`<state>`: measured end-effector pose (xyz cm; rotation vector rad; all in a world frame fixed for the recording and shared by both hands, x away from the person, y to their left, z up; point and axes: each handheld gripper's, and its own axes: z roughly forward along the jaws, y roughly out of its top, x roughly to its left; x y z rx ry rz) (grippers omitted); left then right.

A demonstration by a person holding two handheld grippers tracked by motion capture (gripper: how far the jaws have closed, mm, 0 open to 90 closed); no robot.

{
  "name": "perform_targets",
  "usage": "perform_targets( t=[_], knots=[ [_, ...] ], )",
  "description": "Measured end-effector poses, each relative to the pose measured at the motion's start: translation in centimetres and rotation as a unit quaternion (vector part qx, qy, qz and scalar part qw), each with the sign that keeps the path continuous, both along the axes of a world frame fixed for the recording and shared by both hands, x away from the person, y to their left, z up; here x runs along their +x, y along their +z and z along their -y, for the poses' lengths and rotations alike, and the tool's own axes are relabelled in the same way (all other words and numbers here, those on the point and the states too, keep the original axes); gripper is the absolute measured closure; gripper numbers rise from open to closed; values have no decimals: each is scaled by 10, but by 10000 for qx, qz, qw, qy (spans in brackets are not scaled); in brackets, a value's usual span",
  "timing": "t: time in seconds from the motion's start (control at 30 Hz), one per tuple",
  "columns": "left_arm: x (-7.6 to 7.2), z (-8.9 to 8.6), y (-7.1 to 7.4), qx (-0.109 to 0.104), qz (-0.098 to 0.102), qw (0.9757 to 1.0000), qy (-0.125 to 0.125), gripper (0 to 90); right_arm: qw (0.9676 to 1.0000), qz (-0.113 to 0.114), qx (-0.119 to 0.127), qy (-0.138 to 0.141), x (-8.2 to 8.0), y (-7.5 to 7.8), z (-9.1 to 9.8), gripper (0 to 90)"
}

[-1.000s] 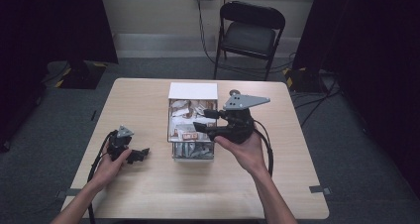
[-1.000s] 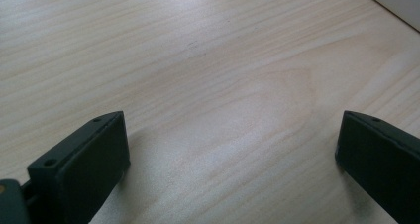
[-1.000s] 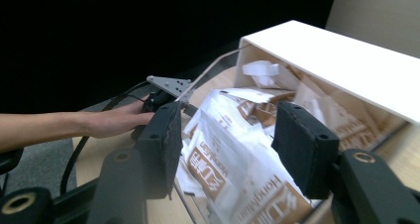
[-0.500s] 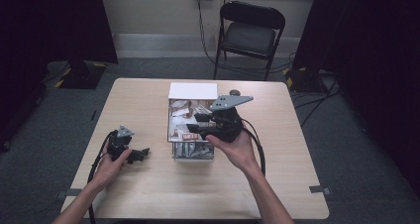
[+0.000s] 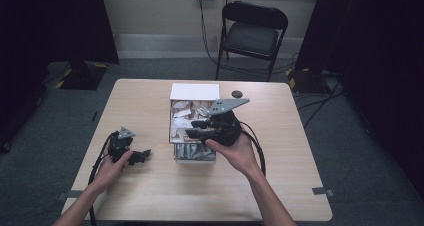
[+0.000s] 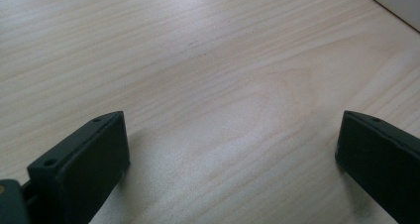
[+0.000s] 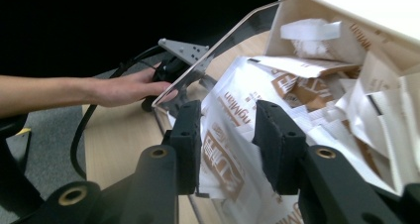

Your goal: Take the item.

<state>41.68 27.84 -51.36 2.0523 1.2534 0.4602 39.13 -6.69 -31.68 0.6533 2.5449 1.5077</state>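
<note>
A clear box [image 5: 174, 136] with a white lid stood up at its far end sits mid-table, full of white-and-brown packets [image 7: 317, 95]. My right gripper [image 5: 194, 128] hovers over the box's left half, pointing left. In the right gripper view its jaws [image 7: 228, 144] stand a narrow gap apart, and one printed packet [image 7: 225, 110] shows in that gap; I cannot see either jaw pressing on it. My left gripper [image 5: 142, 156] rests low on the table left of the box, open, with bare wood between its jaws [image 6: 233, 149].
A small dark round object [image 5: 237, 93] lies on the table just right of the lid. A folding chair [image 5: 252, 33] stands beyond the far edge. Cables trail from both grippers toward the near edge. Bare tabletop [image 5: 200, 196] lies in front of the box.
My right gripper has moved left and slightly down over the box. The left gripper and hand have stayed put.
</note>
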Motion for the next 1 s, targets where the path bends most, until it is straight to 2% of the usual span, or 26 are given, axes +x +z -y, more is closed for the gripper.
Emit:
perform_targets(
  t=[0.07, 0.13, 0.2, 0.47, 0.63, 0.8, 1.0],
  knots=[
    [0, 0, 0, 0, 1, 10000, 0, 0, 10000, -26, -56, 18, 0, -1, -1, 637],
    [0, 0, 0, 1, 0, 10000, 0, 0, 9999, -23, -89, -82, 0, -3, -3, 635],
    [0, 0, 0, -3, 1, 10000, 4, 0, 9999, -53, -84, -12, 0, -4, -4, 639],
    [0, 0, 0, 25, -8, 10000, -17, 0, 9996, -163, -210, 103, 0, -7, -8, 727],
    [0, 0, 0, 24, -8, 10000, -17, 0, 9996, -199, -140, 111, 0, -8, -8, 782],
    [0, -1, 0, 51, -8, 10000, -32, 0, 9997, -219, -59, 32, 2, -8, -5, 773],
    [0, -1, 0, 37, -3, 10000, -21, 0, 9994, -319, -127, 90, 2, -8, -7, 773]
  ],
)
